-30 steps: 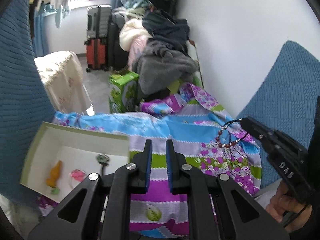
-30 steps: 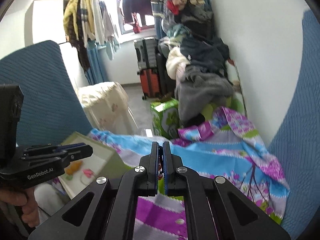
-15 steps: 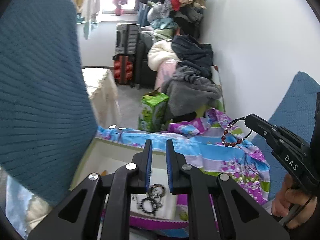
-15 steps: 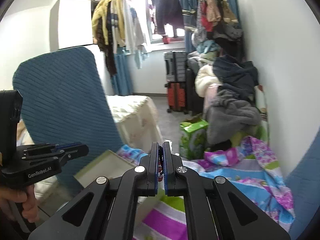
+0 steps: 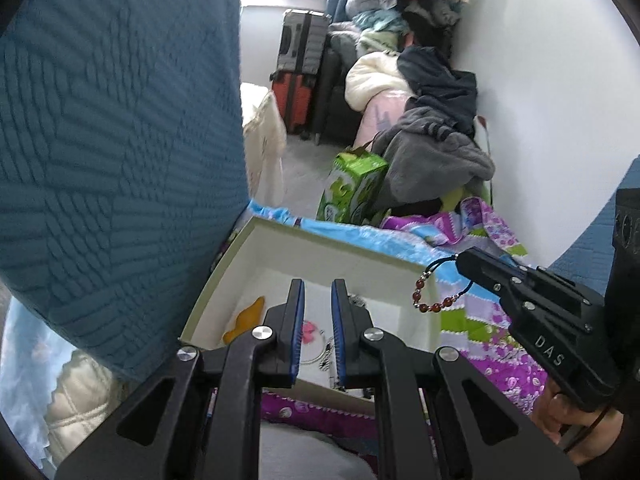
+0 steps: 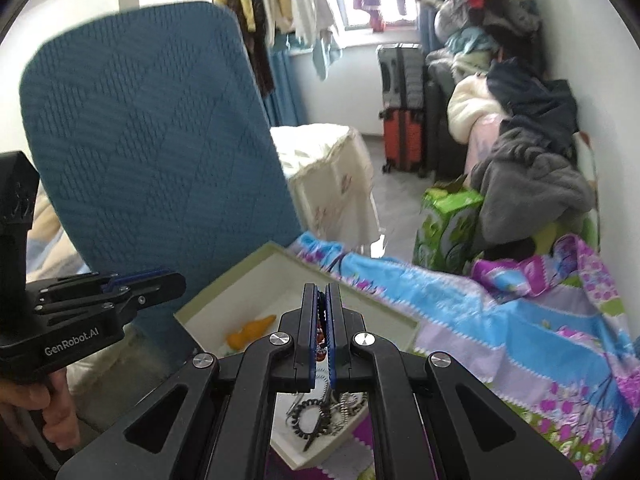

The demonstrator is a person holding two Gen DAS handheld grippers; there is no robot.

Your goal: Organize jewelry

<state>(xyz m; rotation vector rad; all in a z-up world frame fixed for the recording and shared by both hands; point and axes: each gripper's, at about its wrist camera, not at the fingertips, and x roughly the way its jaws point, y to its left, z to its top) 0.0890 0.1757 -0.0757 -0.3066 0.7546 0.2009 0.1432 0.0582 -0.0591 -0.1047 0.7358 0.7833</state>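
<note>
A white open box (image 5: 340, 240) lies on the floral cloth, holding an orange piece (image 5: 244, 320), a pink item and dark rings (image 6: 308, 416). My left gripper (image 5: 318, 284) hovers over the box, its fingers a narrow gap apart with nothing between them. In the left wrist view my right gripper (image 5: 460, 262) comes in from the right, and a red-beaded bracelet (image 5: 434, 304) on a dark cord hangs from its tip above the box's right rim. In the right wrist view my right gripper (image 6: 321, 288) is shut on the bracelet (image 6: 320, 336), above the box (image 6: 240, 266). My left gripper (image 6: 180, 280) is to its left.
A blue chair back (image 5: 120, 120) rises close on the left of the box. The floral cloth (image 6: 520, 340) spreads to the right. Beyond it stand a green carton (image 5: 352, 188), a heap of clothes (image 5: 436, 152) and suitcases (image 5: 296, 64). A hand (image 5: 576, 420) holds the right gripper.
Both grippers have swung left from over the floral cloth to over the box. The bracelet stays in the right gripper and now hangs at the box's right rim.
</note>
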